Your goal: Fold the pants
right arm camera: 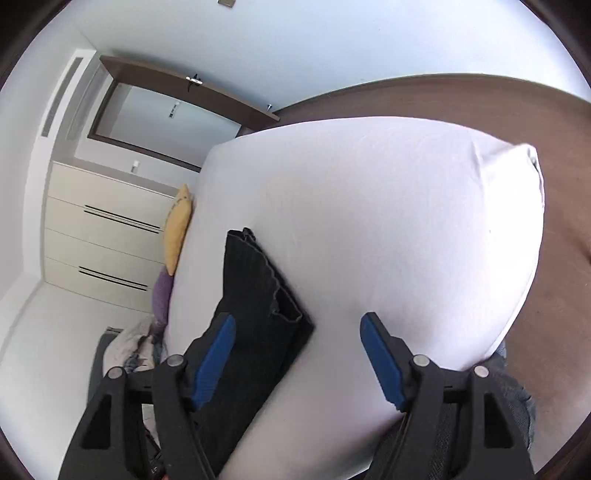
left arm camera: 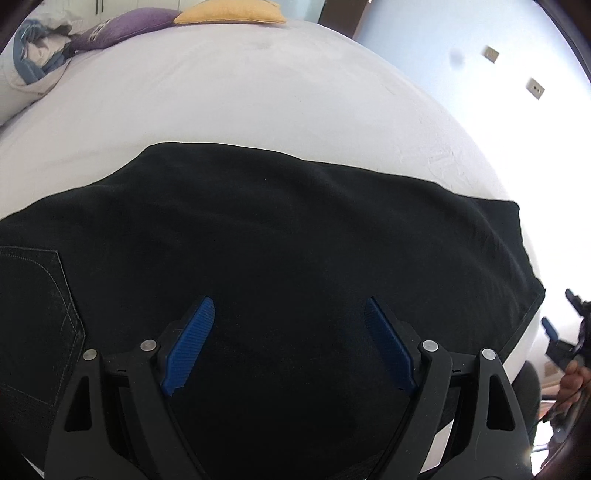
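Note:
Black pants (left arm camera: 277, 236) lie flat across the white bed (left arm camera: 221, 96), a stitched back pocket (left arm camera: 33, 314) at the left and a hem at the right. My left gripper (left arm camera: 290, 314) is open and empty, just above the middle of the pants. In the right wrist view the pants (right arm camera: 258, 306) lie as a narrow dark strip on the bed (right arm camera: 388, 229), the hem end towards the gripper. My right gripper (right arm camera: 297, 328) is open and empty, above the hem corner; its left finger (right arm camera: 216, 354) overlaps the fabric. The right gripper also shows at the left wrist view's right edge (left arm camera: 561, 328).
A yellow cushion (left arm camera: 231, 13), a purple cushion (left arm camera: 122, 27) and a heap of clothes (left arm camera: 37, 55) lie at the bed's far edge. A cream drawer unit (right arm camera: 103, 236) stands beyond the bed. A brown headboard (right arm camera: 554, 184) borders the bed on the right.

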